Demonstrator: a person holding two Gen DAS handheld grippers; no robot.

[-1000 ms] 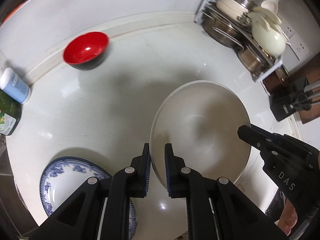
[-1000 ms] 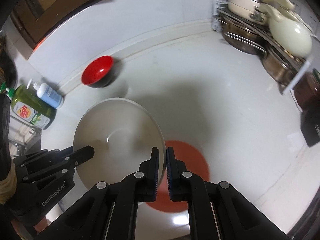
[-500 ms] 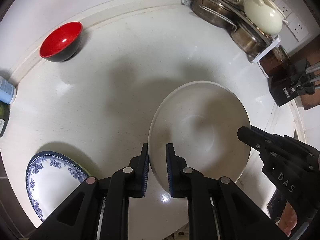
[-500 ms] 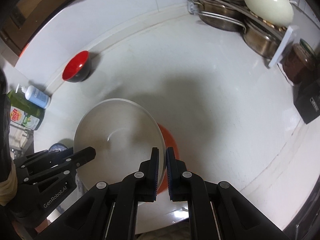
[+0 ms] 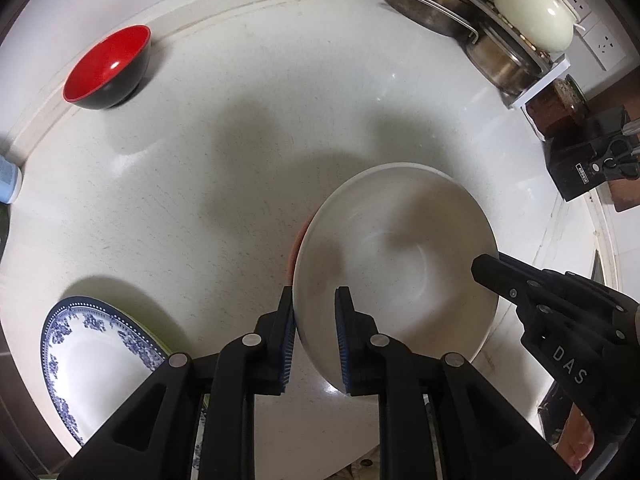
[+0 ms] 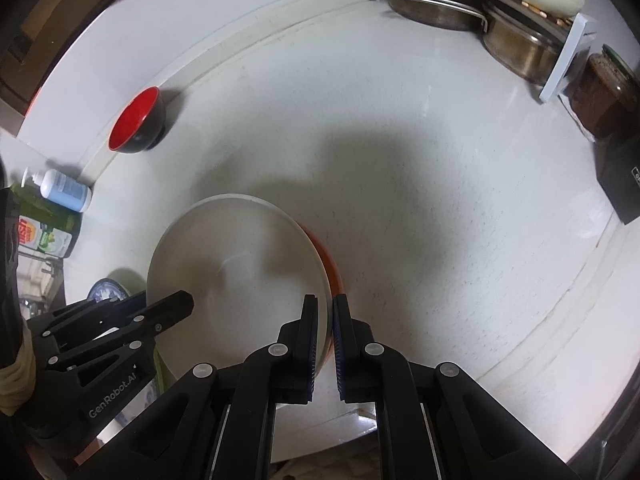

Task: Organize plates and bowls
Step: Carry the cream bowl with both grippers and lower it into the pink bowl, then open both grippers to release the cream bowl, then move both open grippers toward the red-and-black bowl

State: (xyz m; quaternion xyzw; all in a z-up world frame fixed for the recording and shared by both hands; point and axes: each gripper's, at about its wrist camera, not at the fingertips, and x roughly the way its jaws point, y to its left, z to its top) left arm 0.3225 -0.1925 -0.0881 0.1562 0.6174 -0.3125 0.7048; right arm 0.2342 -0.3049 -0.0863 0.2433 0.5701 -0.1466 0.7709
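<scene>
A large white bowl is held between both grippers above the counter. My left gripper is shut on its left rim and my right gripper is shut on its right rim. The bowl hangs over an orange plate, of which only a sliver shows past the rim. A red bowl with a black outside stands at the back left by the wall. A blue-patterned white plate lies at the front left.
A rack of steel pans with a cream pot stands at the back right. A black knife block and a dark jar are on the right. Soap bottles stand on the left. The counter's front edge is close below.
Both grippers have carried the white bowl toward the front of the counter. The orange plate, wholly in view a second ago, is now almost covered by the bowl.
</scene>
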